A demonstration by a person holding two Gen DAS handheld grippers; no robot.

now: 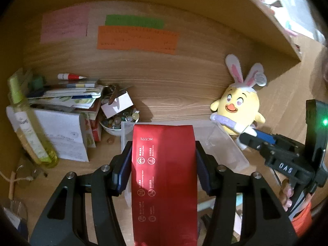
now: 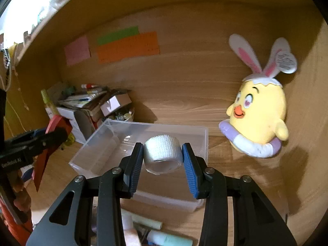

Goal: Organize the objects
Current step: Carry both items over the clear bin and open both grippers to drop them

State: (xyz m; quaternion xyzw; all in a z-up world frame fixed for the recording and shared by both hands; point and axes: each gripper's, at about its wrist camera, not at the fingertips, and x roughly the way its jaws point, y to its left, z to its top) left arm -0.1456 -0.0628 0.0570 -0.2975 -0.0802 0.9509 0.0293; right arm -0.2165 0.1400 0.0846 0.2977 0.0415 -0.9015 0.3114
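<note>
Left wrist view: both grippers carry a load over the clear plastic bin (image 1: 227,149) on the tabletop (image 1: 174,94).

The left gripper (image 1: 163,160) has its jaws clamped across a red foil pouch (image 1: 164,176), printed "HC7771"; it looks light, slick and crushable, best pinched at its flat sides. In the right wrist view, the right gripper (image 2: 163,160) pinches a white bandage roll (image 2: 163,153), which looks soft and springy, by its end faces.
</note>
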